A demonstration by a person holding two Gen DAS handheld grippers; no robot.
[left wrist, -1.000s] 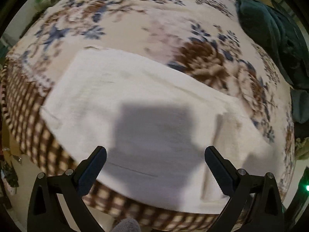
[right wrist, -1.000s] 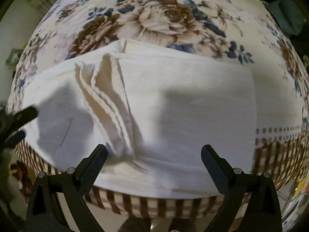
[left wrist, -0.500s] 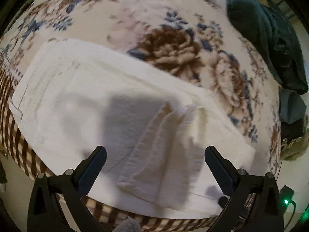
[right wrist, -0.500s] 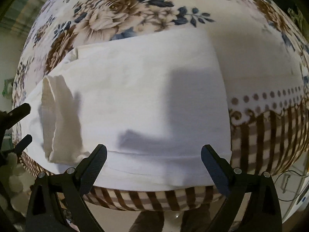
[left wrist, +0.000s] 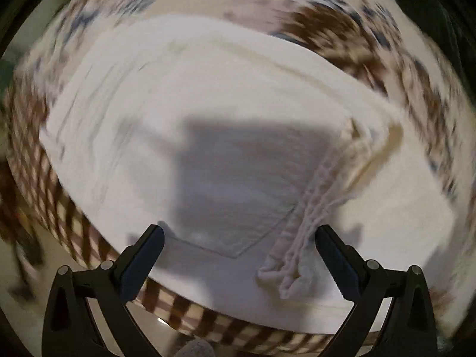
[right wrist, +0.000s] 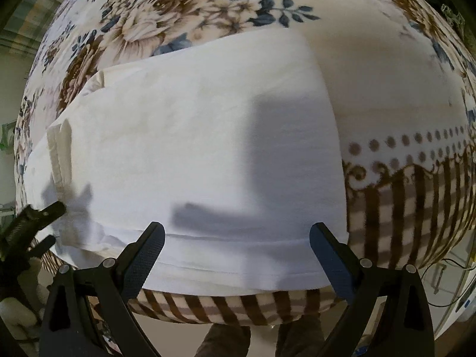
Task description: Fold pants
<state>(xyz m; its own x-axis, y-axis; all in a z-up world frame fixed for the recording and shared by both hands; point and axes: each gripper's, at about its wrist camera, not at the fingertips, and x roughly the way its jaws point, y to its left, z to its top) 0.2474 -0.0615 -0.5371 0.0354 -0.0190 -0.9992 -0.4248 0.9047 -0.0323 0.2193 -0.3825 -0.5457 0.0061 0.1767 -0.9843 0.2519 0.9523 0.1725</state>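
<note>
Both the left claw [left wrist: 236,244] and right claw [right wrist: 236,242] hang released over the white pants [right wrist: 193,148], laid along the bed [right wrist: 386,89]'s near edge, within easy reach for folding.

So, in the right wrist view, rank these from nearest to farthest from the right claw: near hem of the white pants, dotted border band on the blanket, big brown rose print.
1. Near hem of the white pants, between the right claw fingers.
2. Dotted border band, off to the right.
3. Big brown rose print, far at upper left.
</note>
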